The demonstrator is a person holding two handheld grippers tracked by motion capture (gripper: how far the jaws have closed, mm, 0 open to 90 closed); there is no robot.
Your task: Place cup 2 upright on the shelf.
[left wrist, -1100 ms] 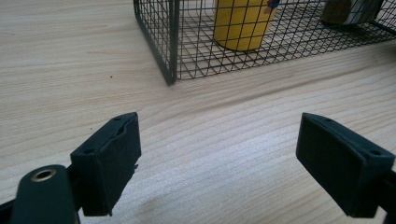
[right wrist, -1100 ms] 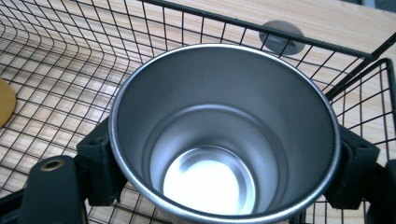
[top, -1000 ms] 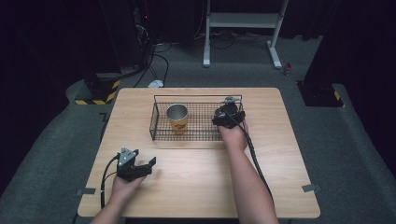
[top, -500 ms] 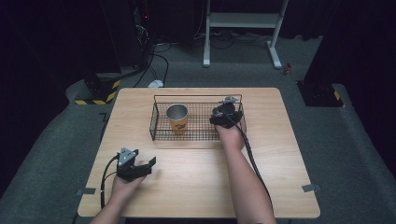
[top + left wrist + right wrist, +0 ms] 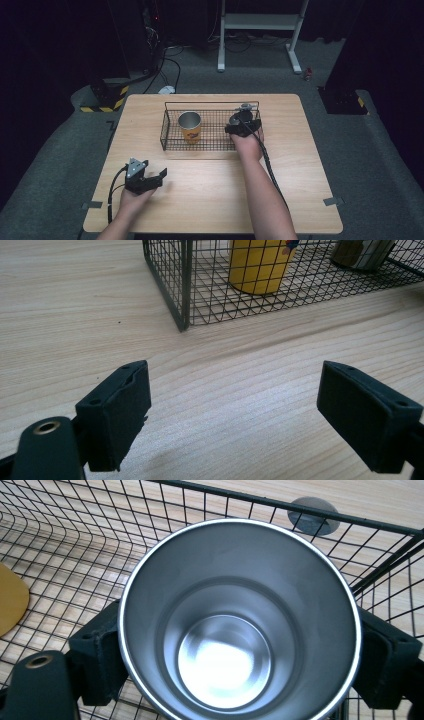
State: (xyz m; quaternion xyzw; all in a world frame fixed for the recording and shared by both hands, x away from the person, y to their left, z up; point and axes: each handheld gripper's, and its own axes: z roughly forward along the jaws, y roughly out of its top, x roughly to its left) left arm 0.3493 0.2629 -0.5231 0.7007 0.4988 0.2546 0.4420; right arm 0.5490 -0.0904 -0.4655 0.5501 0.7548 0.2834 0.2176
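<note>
Placement step in hand: right claw (image 5: 235, 655) pinched steel cup (image 5: 239, 620) inside right end of wire basket (image 5: 167, 131), yellow cup (image 5: 190, 127) at left; left claw (image 5: 250, 410) spread, idle over near worktop (image 5: 210, 195); next, judged: lower, release, withdraw.

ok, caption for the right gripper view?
Right gripper clasping a steel cup inside the wire basket.

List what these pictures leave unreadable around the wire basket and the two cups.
- Steel cup, right gripper view: outer wall and base hidden by its own rim; whether it rests on the basket floor is unclear.
- Right tongs, high view: jaws hidden under the gripper body.
- Yellow cup, left gripper view: top cut off by the frame edge; print unreadable.
</note>
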